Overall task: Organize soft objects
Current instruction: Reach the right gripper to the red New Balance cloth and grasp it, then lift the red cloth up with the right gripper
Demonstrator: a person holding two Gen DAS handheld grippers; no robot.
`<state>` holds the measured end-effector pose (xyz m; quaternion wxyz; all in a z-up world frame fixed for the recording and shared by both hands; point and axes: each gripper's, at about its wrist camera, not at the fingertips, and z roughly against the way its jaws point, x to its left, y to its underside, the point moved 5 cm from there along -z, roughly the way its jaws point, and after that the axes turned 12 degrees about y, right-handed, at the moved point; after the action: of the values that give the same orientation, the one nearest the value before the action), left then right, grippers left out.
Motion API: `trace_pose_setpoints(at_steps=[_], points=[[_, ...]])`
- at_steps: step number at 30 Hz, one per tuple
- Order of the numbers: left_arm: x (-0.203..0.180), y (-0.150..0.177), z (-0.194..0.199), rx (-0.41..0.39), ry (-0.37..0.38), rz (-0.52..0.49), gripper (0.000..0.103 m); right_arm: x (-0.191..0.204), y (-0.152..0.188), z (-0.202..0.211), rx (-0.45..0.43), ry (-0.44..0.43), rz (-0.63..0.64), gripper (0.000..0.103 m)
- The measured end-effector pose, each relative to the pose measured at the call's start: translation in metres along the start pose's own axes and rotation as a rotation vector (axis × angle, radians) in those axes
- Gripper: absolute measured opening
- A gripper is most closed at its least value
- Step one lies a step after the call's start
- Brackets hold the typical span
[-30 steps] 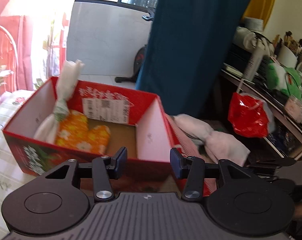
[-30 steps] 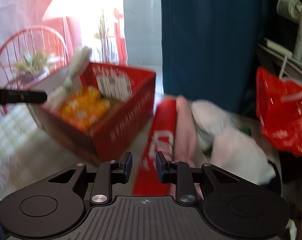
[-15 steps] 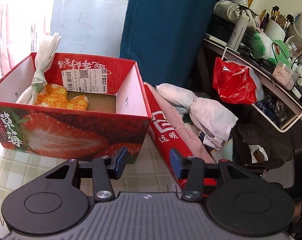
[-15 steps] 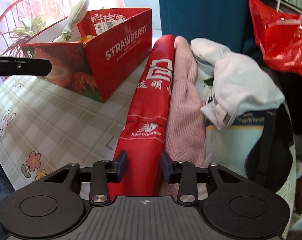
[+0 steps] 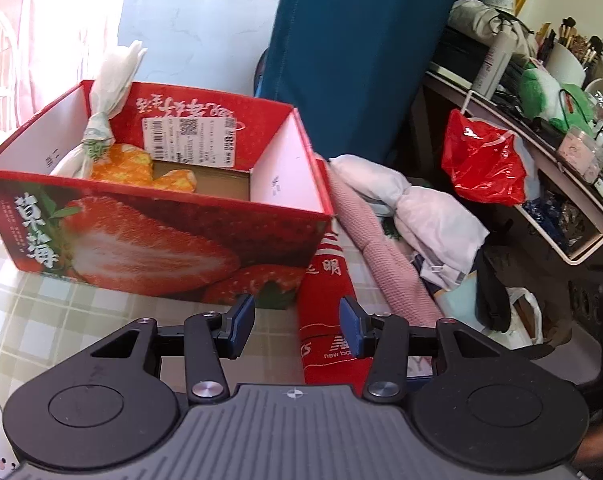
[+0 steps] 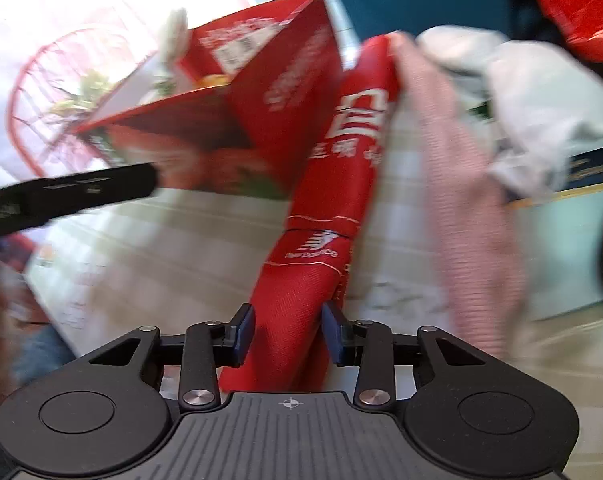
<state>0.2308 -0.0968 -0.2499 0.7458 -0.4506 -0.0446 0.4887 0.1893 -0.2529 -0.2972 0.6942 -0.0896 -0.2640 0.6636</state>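
One red towel (image 6: 321,216) between right gripper (image 6: 287,330) jaws, contact unclear; left gripper (image 5: 297,326) wide.

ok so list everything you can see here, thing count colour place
strawberry box: 1, red, on the checked tablecloth, open top
oven mitt: 1, orange floral, inside the box
knotted white bag: 1, white with green, upright in the box's left corner
rolled red towel: 1, red with white print, right of the box
pink towel: 1, pink, right of the red one
white cloth bundle: 1, white, beyond the pink towel
plastic bag: 1, red, hanging off the shelf rack
curtain: 1, teal, behind the box
tablecloth: 1, checked, under all
left gripper: open, empty, near the box
right gripper: open, straddling the red towel's end
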Motion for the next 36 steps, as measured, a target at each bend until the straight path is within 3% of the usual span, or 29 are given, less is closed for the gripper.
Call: trace_pose_setpoints(at_steps=[3, 7, 16, 23, 36], points=[[0.007, 0.004, -0.002, 0.011, -0.009, 0.024, 0.049, 0.004, -0.009, 0.003, -0.015, 0.033, 0.042, 0.035], [0.006, 0.012, -0.013, 0.044, 0.027, 0.05, 0.05, -0.02, -0.031, 0.015, -0.072, 0.096, -0.015, 0.035], [0.0, 0.037, -0.058, 0.18, 0.076, 0.076, 0.055, -0.051, -0.07, 0.016, -0.142, 0.168, -0.053, 0.035], [-0.002, 0.041, -0.075, 0.209, 0.076, 0.042, 0.065, -0.054, -0.094, -0.013, -0.147, 0.175, -0.027, 0.035], [-0.011, 0.045, -0.092, 0.253, 0.136, 0.023, 0.066, -0.06, -0.143, -0.072, -0.132, 0.178, -0.028, 0.036]])
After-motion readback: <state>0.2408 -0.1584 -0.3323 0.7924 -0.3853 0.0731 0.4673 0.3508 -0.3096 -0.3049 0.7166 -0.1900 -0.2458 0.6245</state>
